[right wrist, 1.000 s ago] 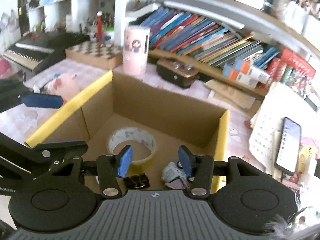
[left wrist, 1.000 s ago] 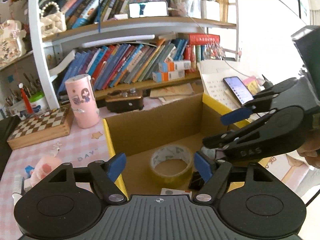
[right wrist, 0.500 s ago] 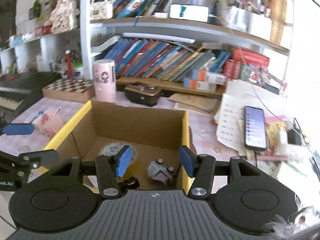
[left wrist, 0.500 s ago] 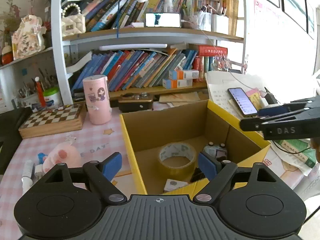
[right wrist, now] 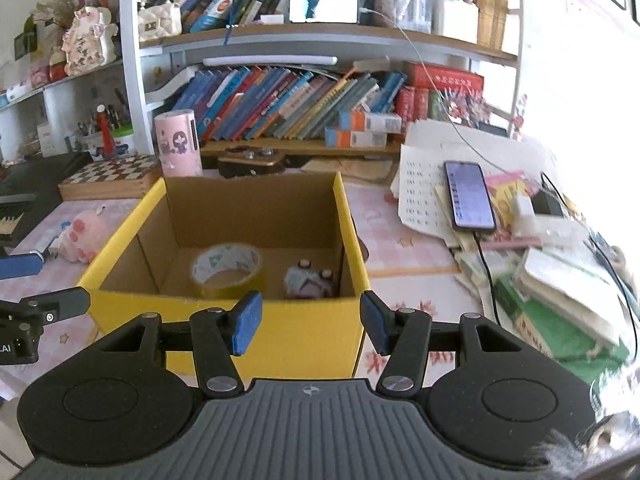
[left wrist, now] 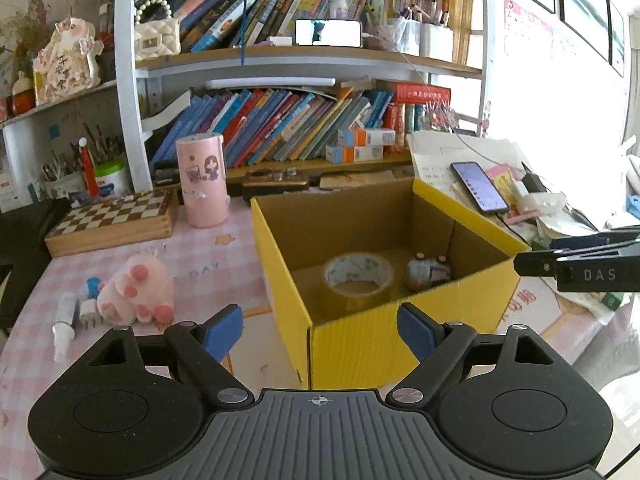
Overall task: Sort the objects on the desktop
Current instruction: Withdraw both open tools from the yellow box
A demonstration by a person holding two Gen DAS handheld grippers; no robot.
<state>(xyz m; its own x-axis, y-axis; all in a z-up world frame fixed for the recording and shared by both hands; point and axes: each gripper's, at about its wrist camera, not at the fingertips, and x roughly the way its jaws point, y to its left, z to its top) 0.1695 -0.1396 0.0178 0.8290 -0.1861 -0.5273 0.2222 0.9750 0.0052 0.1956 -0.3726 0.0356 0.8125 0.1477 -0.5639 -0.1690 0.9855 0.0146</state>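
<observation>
This is a home study corner, most likely a child's or student's desk. A white bookshelf (left wrist: pixel 128 92) rises behind the desk, its shelves packed with leaning books (left wrist: pixel 280 124). A pink checked tablecloth (left wrist: pixel 224 252) covers the desk. On it sit a wooden chessboard box (left wrist: pixel 114 218), a pink cartoon canister (left wrist: pixel 202 180) and a plush paw toy (left wrist: pixel 136 292). A quilted pearl-handled purse (left wrist: pixel 157 36) and a figurine (left wrist: pixel 66 64) decorate the shelves. Pen cups (left wrist: pixel 66 184) stand at the left, worksheets (right wrist: pixel 424 184) and a charging smartphone (right wrist: pixel 468 196) lie at the right, and an open yellow cardboard box (left wrist: pixel 360 340) holds a tape roll (left wrist: pixel 358 276).
</observation>
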